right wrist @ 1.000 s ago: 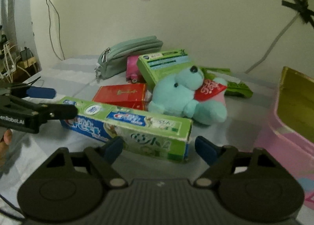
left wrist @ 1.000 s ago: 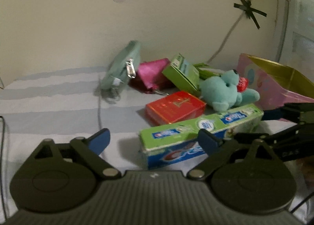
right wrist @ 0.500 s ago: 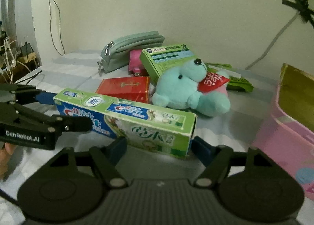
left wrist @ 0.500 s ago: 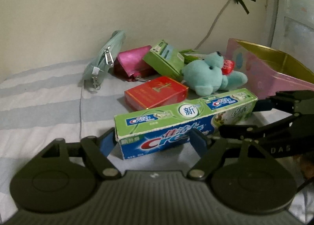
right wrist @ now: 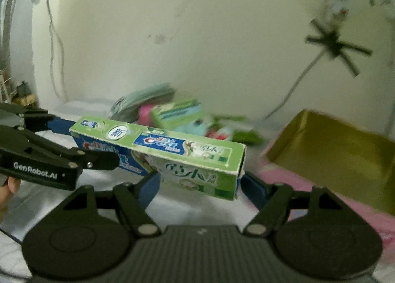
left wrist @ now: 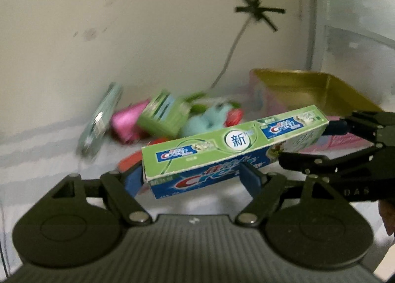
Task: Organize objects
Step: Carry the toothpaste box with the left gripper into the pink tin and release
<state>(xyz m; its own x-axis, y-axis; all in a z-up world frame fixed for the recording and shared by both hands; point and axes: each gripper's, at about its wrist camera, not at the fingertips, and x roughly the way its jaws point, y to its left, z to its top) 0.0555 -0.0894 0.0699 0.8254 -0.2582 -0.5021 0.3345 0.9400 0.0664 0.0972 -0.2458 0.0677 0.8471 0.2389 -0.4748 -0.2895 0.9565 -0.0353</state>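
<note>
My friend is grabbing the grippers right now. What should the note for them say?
Left gripper: shut on one end of the toothpaste box.
Right gripper: shut on the other end of the same box.
The box is off the bed, held between both grippers, slightly tilted.
The pink box with the gold inside sits open to the right, with nothing seen in it.
Still on the bed by the wall: teddy, green carton, red box, pink pouch, grey-green pouch.
Done: toothpaste picked up. Left: probably put it in the pink box, then the rest.
</note>
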